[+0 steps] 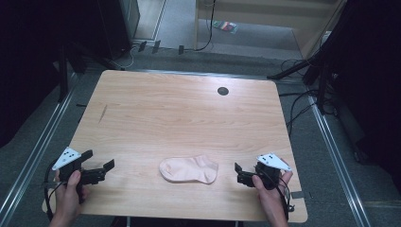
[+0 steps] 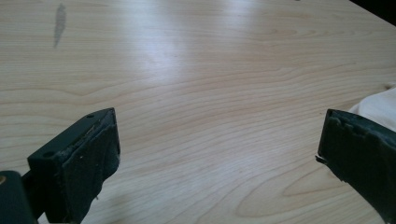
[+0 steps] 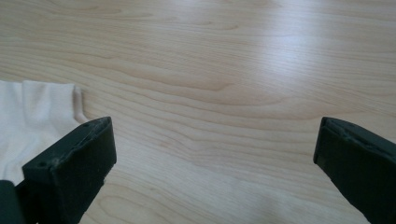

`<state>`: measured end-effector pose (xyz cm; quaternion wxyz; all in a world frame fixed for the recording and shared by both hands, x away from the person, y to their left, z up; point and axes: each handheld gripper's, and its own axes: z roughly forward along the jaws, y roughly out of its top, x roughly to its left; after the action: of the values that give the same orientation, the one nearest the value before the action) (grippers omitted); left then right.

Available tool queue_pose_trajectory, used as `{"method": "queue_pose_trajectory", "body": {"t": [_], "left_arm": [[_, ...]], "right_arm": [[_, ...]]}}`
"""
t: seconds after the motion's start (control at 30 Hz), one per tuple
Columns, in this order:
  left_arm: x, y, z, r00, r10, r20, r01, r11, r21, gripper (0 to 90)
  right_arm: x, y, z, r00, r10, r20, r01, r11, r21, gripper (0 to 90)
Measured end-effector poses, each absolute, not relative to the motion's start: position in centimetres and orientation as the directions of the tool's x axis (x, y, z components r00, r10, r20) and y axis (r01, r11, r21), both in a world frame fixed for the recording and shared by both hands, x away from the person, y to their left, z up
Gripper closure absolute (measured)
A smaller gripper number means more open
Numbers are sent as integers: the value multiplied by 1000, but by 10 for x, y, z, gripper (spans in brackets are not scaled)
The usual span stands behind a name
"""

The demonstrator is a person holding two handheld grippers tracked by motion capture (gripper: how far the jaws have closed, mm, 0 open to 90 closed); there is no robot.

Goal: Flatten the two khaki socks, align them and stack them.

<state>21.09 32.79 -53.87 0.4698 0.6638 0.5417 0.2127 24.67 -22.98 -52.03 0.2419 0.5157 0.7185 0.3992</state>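
A pale pink sock [image 1: 189, 169] lies flat near the desk's [image 1: 179, 113] near edge. The left claw [image 1: 101, 169] and right claw [image 1: 240, 173] flank it, each spread wide and holding nothing, both clear of the sock.

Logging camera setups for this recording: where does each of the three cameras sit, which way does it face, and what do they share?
High view: above the person's side, looking forward and down on the table; both hands, left gripper, right gripper and sock show.
Left gripper view: on the left gripper, looking low across the tabletop between its open jaws; sock at right edge.
Right gripper view: on the right gripper, jaws open; sock at left.
Shared: all three show the sock and the wood.
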Motion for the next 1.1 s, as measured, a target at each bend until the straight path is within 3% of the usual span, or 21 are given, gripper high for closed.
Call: {"method": "queue_pose_trajectory", "body": {"t": [1.1], "left_arm": [[197, 393, -545, 197, 963, -182, 505, 59, 861, 0]], "right_arm": [[225, -327, -542, -189, 980, 60, 595, 66, 801, 0]]}}
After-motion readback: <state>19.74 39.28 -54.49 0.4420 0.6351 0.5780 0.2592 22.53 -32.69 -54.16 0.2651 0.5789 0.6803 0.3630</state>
